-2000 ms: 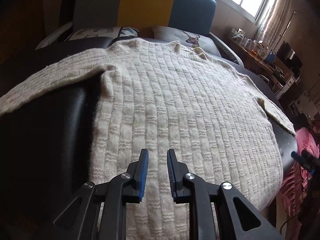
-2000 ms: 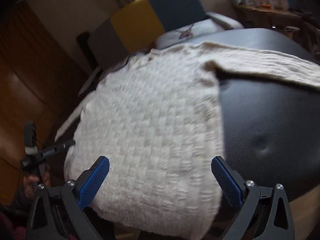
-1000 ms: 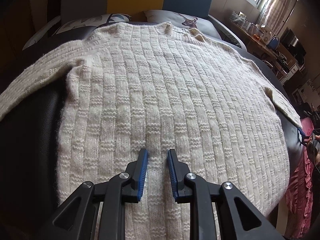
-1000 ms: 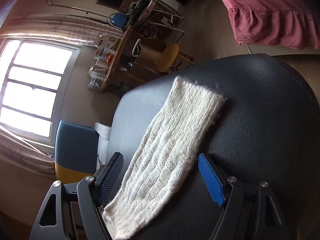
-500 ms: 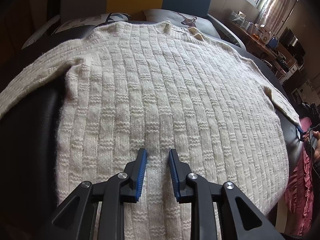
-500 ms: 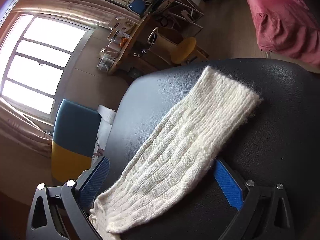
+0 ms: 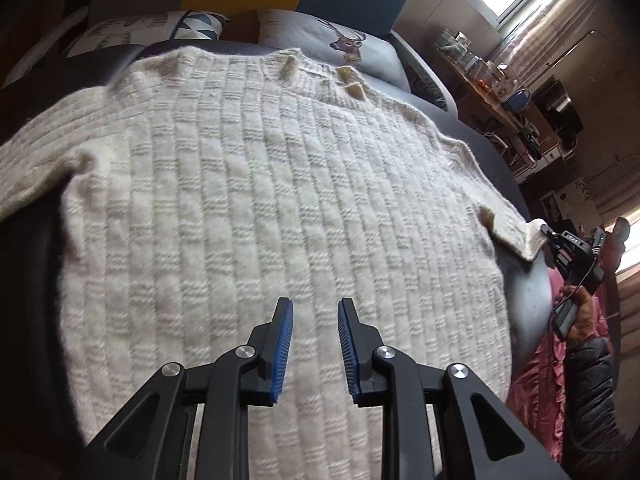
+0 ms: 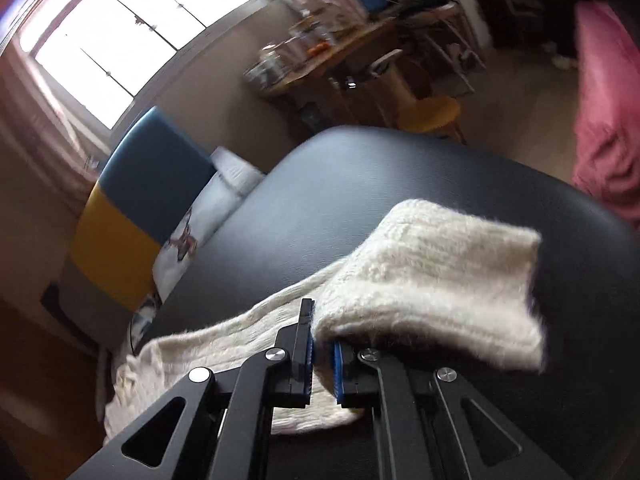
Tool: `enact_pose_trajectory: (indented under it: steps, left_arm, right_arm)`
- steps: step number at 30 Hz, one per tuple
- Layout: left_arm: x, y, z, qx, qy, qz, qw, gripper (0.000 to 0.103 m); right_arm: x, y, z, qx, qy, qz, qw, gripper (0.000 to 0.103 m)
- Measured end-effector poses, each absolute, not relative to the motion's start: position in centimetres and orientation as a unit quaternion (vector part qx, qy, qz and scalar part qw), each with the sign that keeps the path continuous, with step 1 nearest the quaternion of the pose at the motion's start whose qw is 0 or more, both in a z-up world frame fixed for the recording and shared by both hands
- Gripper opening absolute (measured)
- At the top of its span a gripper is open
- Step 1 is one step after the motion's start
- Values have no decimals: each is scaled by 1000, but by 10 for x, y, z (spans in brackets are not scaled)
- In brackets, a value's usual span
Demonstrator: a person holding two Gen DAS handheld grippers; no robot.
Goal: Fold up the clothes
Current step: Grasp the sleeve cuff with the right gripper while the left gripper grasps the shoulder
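Two handheld grippers work a cream knit sweater (image 7: 256, 200) spread flat on a dark padded surface (image 8: 400, 184). Left gripper (image 7: 314, 344) hovers over the sweater's lower body, its blue-padded jaws parted by a narrow gap with nothing between them; the garment stretches ahead of it toward the pillows (image 7: 332, 44). Right gripper (image 8: 322, 354) has its jaws clamped on the sweater's sleeve (image 8: 432, 276), whose cuff end is lifted and curls over just ahead and to the right of the fingertips, blurred.
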State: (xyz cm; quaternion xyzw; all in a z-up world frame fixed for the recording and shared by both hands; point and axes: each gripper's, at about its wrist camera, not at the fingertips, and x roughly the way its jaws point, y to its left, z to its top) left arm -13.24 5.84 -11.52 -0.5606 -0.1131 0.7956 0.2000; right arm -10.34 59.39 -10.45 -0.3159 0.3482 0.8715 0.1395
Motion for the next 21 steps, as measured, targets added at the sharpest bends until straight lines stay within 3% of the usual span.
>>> enact_pose_trajectory:
  steps: [6, 14, 21]
  left_arm:
    - [-186, 115, -109, -588, -160, 747, 266, 22]
    - [-238, 204, -117, -626, -223, 667, 337, 27]
    - [-281, 249, -135, -648, -304, 603, 351, 34]
  right_arm:
    - [-164, 494, -86, -385, 187, 903, 31, 8]
    - [-198, 381, -123, -458, 10, 888, -29, 9]
    - [-190, 376, -138, -458, -13, 888, -38, 13]
